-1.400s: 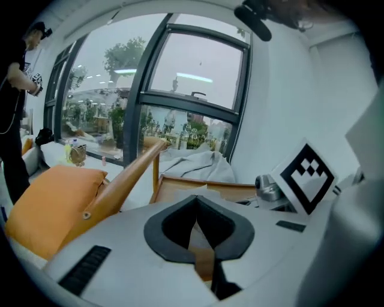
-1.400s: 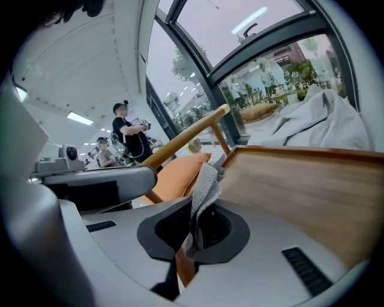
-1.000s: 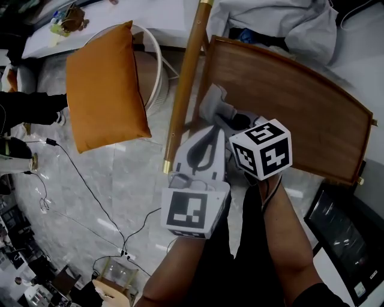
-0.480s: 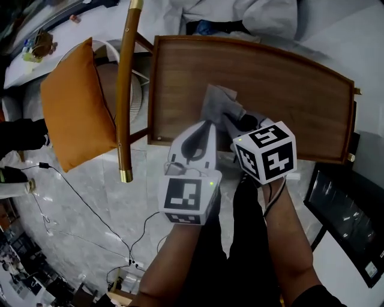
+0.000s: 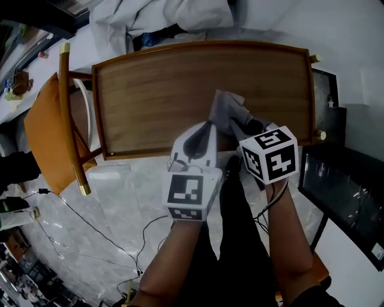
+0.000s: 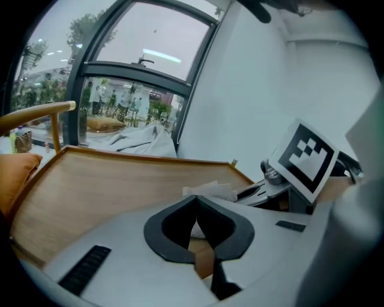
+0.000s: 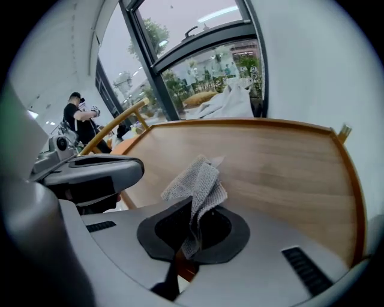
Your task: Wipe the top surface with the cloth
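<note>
- Right tool (image 7: 195, 217): jaws clenched on the grey cloth (image 7: 198, 183). The cloth's lower end is pinched between them and the rest stands up crumpled past the tips.
- From the head view those tips are covered by the cloth (image 5: 227, 108) and the marker cube, so I cannot tell whether the cloth touches the wood.
- The cloth sits over the bench (image 5: 150, 90) towards its 5 o'clock corner, close to the near rim.
- Left tool (image 6: 196, 198): jaws pressed together at the tips with nothing gripped. It is just beside the right tool, at its 9 o'clock, hanging over the near rim.
- The near edge of the bench is partly blocked by both tools and the forearms.
- Orange cushion (image 5: 42, 138) on a wooden chair (image 5: 71, 120) at the bench's 9 o'clock, its far side cut off.
- Crumpled white fabric (image 5: 150, 15) at 12 o'clock and a dark panel (image 5: 345, 192) at 3 o'clock.
- Cables (image 5: 90, 234) trail on the floor at 7 o'clock.
- A person (image 7: 81, 114) stands far off beyond the chair, too small to make out.
</note>
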`<action>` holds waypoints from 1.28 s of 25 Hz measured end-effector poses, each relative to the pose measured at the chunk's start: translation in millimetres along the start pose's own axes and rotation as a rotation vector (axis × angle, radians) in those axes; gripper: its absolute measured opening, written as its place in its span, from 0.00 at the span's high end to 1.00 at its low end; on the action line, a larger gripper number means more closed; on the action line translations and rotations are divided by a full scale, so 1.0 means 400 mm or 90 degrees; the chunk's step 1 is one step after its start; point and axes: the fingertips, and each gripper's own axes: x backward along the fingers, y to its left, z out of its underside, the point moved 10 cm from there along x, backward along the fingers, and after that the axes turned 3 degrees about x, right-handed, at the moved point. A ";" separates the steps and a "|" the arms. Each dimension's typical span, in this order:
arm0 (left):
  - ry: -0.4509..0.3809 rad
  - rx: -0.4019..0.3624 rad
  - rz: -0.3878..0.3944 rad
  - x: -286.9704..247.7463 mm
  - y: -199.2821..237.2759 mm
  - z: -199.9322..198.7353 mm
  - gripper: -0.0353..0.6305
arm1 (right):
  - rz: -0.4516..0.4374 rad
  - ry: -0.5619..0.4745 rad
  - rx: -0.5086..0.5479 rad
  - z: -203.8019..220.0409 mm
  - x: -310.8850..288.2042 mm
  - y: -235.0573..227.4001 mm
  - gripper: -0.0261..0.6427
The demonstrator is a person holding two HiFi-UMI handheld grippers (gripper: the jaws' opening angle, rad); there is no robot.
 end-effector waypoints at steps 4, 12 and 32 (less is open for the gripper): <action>0.011 -0.012 0.031 -0.056 -0.103 0.009 0.93 | 0.043 0.005 -0.014 0.053 0.067 -0.097 0.92; 0.022 -0.026 0.078 -0.142 -0.278 0.016 0.93 | 0.107 0.010 -0.044 0.129 0.181 -0.247 0.92; 0.032 -0.049 0.132 -0.240 -0.471 0.017 0.93 | 0.189 0.012 -0.046 0.184 0.337 -0.360 0.92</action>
